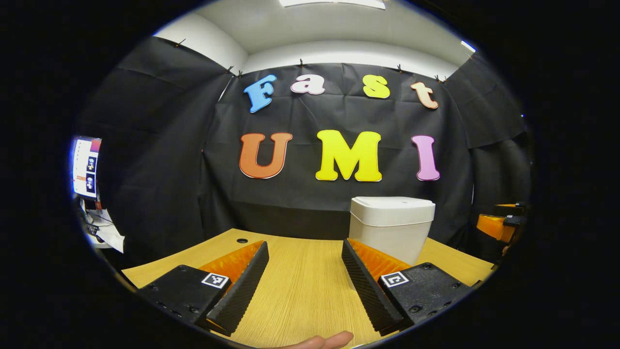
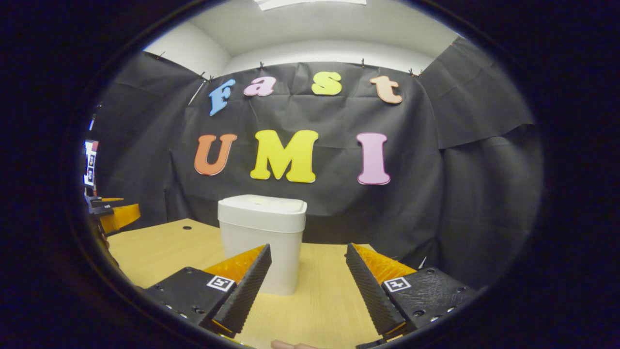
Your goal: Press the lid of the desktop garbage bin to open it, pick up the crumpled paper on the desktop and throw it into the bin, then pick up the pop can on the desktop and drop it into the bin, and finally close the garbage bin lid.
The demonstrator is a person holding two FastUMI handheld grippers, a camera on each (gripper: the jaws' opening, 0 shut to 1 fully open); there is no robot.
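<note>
In the left gripper view, the left gripper point(image 1: 305, 249) stood with its two ridged fingers spread wide apart and nothing between them, above the light wooden tabletop with fine grain point(image 1: 300, 291). The white plastic desktop garbage bin with a rounded rectangular lid point(image 1: 391, 225) stood upright on the tabletop, ahead and to the right of that gripper, partly behind its right finger. The lid lay flat and closed on the bin. A small dark round hole point(image 1: 241, 240) was noted in the tabletop near its far left edge. A fingertip of the person's hand point(image 1: 323, 341) showed at the bottom edge of this view. At the far right edge, part of the other gripper point(image 1: 501, 224) was seen, too cut off to judge its jaws from there. A lit monitor screen point(image 1: 86, 167) stood at the far left, beyond the table.

In the right gripper view, the right gripper point(image 2: 307, 252) likewise had its fingers held well apart and held nothing. The same bin point(image 2: 261, 237) stood ahead and slightly left, partly behind the left finger, lid down. The tabletop point(image 2: 319, 300) ran beneath both fingers, with the hole point(image 2: 186, 227) at the far left.

Black cloth point(image 1: 160, 160) hung as the booth wall behind the table. The crumpled paper and pop can could not be located on the visible tabletop.
</note>
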